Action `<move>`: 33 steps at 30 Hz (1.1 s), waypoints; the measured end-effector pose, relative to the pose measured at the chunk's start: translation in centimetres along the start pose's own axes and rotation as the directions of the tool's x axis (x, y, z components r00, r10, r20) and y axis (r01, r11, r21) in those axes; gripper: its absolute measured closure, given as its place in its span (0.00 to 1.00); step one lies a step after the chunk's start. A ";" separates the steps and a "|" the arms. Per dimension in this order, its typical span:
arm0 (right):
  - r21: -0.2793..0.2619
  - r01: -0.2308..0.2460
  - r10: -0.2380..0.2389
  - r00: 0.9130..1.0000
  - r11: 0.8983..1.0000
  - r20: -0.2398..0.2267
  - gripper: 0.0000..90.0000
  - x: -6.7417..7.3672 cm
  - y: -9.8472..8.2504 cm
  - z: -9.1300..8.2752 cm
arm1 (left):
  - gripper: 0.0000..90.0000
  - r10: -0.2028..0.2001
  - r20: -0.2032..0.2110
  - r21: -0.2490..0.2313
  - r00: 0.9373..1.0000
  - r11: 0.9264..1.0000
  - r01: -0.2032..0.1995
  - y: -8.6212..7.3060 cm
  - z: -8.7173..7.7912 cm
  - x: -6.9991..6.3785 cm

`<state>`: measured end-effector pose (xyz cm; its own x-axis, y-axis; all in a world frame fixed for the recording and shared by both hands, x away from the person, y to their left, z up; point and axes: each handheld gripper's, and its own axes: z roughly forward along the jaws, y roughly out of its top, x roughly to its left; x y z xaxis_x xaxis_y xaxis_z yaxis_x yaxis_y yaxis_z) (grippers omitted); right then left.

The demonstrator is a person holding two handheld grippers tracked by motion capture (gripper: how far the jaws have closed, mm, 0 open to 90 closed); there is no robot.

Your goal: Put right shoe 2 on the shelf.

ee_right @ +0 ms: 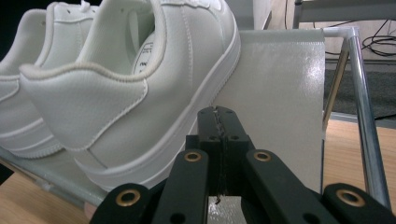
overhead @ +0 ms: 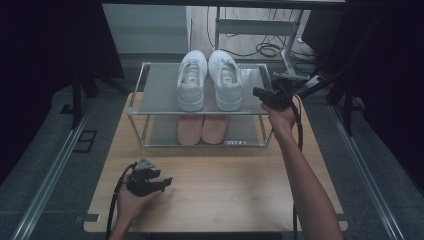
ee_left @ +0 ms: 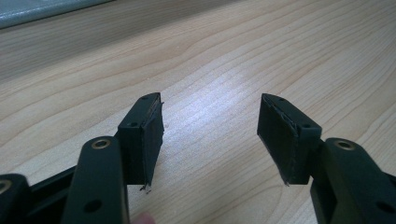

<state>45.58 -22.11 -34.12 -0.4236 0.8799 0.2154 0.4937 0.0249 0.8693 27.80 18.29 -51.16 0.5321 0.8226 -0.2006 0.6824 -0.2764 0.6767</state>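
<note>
Altogether two white sneakers, two pink shoes.

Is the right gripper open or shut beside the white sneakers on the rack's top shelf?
Shut: the right gripper has its jaws pressed together, nothing between them, beside the nearer white sneaker.

High view overhead; gripper views close, low.

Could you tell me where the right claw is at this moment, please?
In the high view the right claw is at the right end of the shoe rack's top shelf, shut, just beside the right white sneaker; its own view shows that sneaker's heel close by.
</note>
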 end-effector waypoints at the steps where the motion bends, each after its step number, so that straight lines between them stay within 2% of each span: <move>1: 0.002 0.003 -0.003 1.000 1.000 -0.001 1.00 0.0 -0.1 0.0 | 0.46 0.001 -0.001 0.001 1.000 1.000 -0.001 0.0 0.0 0.0; 19: 0.051 0.046 -0.045 0.999 0.998 -0.020 1.00 1.4 -1.6 1.7 | 0.46 0.003 0.005 0.006 1.000 1.000 -0.003 0.0 0.1 -0.1; 22: 0.058 0.057 -0.055 0.998 0.997 -0.041 1.00 2.0 -1.7 2.1 | 0.46 0.002 0.004 0.004 1.000 1.000 -0.002 0.0 0.0 -0.1; 24: 0.052 0.063 -0.061 0.998 0.997 -0.031 1.00 2.3 -1.8 2.2 | 0.46 0.002 0.004 0.005 1.000 1.000 -0.002 0.0 0.0 -0.1; 28: 0.047 0.042 -0.041 0.999 0.998 -0.033 1.00 2.4 -1.8 2.2 | 0.46 0.004 0.005 0.010 1.000 1.000 -0.004 0.0 0.2 -0.1; 30: 0.046 0.024 -0.021 0.998 0.999 -0.059 1.00 2.6 -1.9 2.4 | 0.46 0.007 0.009 0.013 1.000 1.000 -0.007 0.0 0.3 -0.2; 33: 0.046 0.036 -0.033 0.998 0.998 -0.061 1.00 3.1 -1.9 2.5 | 0.46 0.009 0.008 0.015 1.000 1.000 -0.009 0.0 0.2 -0.2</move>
<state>45.22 -18.24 -36.17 -0.4851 0.8480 0.2135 0.5127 0.0780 0.8550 27.83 18.03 -51.30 0.5422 0.8161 -0.2002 0.6850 -0.2913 0.6678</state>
